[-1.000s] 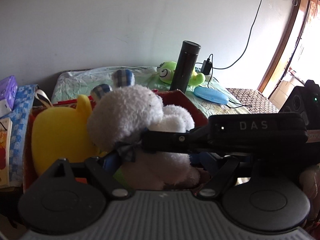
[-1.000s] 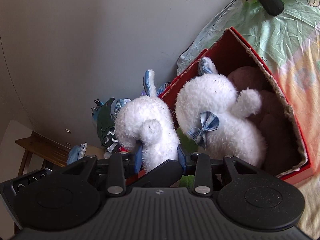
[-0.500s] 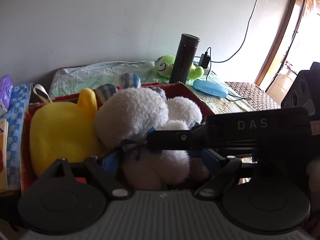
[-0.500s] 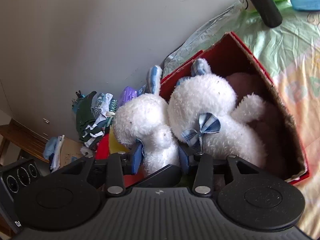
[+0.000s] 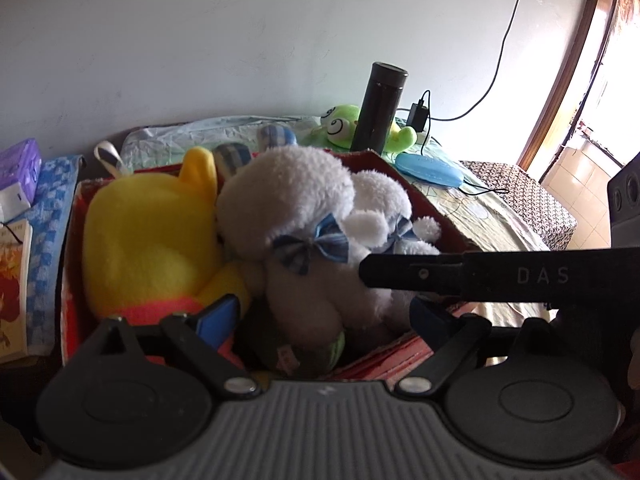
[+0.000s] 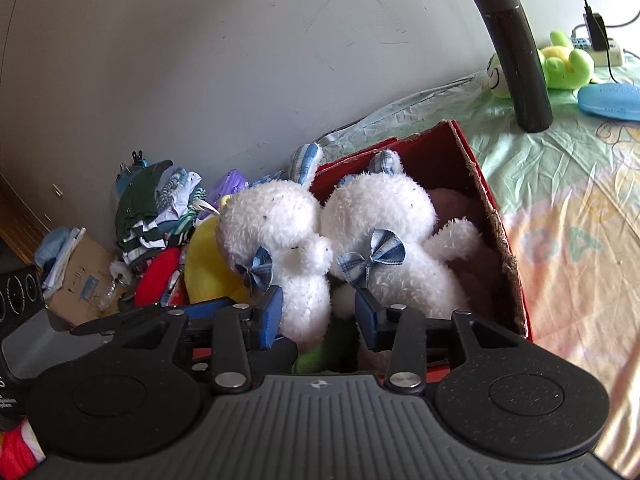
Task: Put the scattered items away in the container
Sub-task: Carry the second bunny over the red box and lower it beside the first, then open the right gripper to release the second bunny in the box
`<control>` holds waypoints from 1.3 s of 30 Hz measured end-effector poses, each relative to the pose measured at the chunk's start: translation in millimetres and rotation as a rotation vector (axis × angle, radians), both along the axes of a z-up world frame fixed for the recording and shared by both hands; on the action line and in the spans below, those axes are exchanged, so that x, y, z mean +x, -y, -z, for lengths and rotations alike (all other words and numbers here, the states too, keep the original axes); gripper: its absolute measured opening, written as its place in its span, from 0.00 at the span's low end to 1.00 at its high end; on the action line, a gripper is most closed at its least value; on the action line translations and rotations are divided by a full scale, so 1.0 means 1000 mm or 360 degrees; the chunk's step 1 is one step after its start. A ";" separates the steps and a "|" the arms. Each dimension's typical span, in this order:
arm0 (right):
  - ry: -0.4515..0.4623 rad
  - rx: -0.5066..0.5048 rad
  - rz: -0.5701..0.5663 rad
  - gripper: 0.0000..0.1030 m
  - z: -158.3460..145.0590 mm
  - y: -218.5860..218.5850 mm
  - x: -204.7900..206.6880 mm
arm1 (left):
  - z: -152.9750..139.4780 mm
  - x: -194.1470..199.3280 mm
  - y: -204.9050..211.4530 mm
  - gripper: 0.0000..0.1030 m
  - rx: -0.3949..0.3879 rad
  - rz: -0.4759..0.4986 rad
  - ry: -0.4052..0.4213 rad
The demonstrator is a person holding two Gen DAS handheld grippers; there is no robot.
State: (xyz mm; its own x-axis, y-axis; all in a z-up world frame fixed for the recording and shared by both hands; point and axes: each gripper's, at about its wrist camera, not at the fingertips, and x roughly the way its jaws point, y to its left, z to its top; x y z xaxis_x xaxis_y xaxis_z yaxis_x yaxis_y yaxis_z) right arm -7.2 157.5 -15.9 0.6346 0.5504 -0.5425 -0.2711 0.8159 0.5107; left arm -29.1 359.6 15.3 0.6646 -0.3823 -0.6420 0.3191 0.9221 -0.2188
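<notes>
A red cardboard box [image 6: 496, 216] [image 5: 440, 216] on the bed holds two white plush rabbits with blue bows, a yellow plush [image 5: 148, 240] and a brownish plush [image 6: 460, 208]. The left rabbit [image 6: 288, 248] [image 5: 296, 224] stands between the fingers of my right gripper [image 6: 318, 316], whose jaws are parted around its body. The second rabbit [image 6: 388, 240] leans beside it. My left gripper [image 5: 324, 320] is open at the box's near edge, its fingers either side of the rabbit. The right gripper's finger crosses the left wrist view.
A black flask [image 6: 516, 60] [image 5: 378, 108], a green plush [image 6: 560, 64] [image 5: 340, 128], a blue case [image 5: 430, 168] and a charger with cables lie on the bed beyond the box. Clothes and a cardboard box [image 6: 76, 276] lie on the floor left.
My right gripper has lowered the left rabbit into the box beside the other one and its jaws have widened. The left gripper has opened and drawn back slightly.
</notes>
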 end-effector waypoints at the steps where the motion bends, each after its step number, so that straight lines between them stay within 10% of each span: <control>1: 0.0007 -0.0017 0.0003 0.40 0.000 0.000 -0.001 | 0.002 0.000 0.000 0.90 -0.0001 -0.0011 -0.0018; 39: -0.0042 0.0076 0.0091 0.29 0.003 0.015 -0.015 | -0.001 -0.008 0.046 0.99 0.0318 -0.0308 -0.0206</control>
State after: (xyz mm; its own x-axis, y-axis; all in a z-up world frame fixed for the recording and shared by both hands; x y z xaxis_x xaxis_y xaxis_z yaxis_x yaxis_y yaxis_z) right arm -21.9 143.0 -19.0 0.6515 0.5392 -0.5337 -0.2104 0.8043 0.5557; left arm -36.9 314.0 16.8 0.6203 -0.1141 -0.7760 0.1143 0.9920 -0.0545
